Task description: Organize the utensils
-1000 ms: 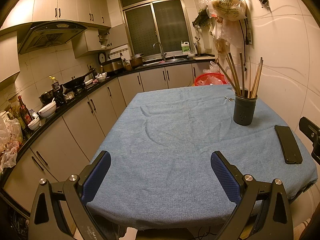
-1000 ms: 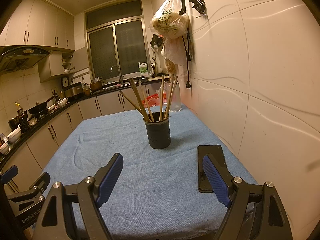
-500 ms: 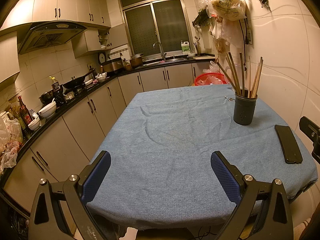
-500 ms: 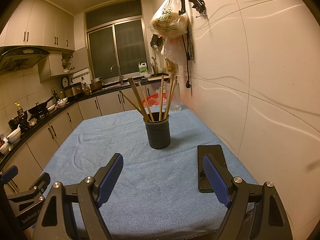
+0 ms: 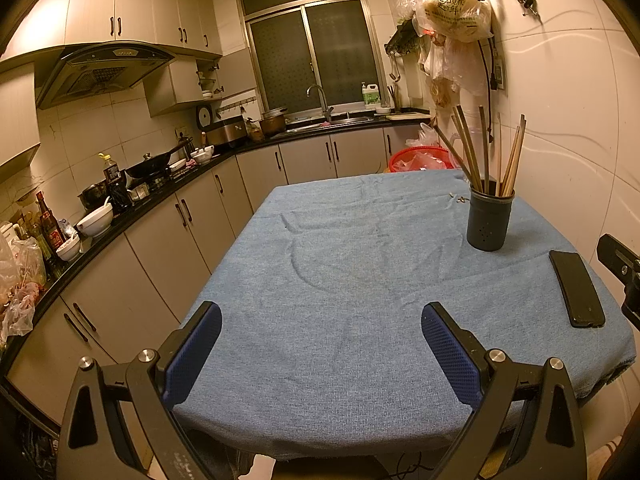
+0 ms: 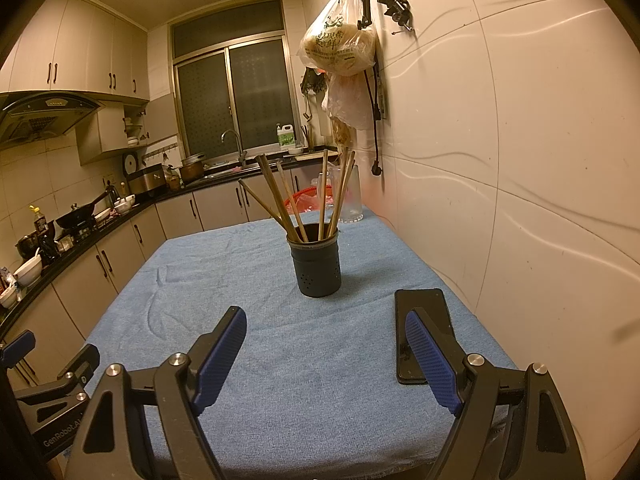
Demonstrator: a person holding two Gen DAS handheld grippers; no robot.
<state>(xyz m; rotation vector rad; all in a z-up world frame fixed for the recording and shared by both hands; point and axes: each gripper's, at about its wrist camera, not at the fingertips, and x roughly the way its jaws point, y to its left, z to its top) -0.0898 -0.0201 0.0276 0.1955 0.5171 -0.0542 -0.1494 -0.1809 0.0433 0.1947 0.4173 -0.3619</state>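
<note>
Left gripper: black frame, triangular cut-outs, silver screws, blue dimpled pads. Right gripper: same build, blue pads. White "GenRobot.AI" lettering on left gripper's side.

- Warm yellowish light was cast over a kitchen.
- Cream cabinets were ranged under a black counter.
- A dark window was set above the sink.
- The tabletop, covered in blue cloth, was placed against a tiled wall.
</note>
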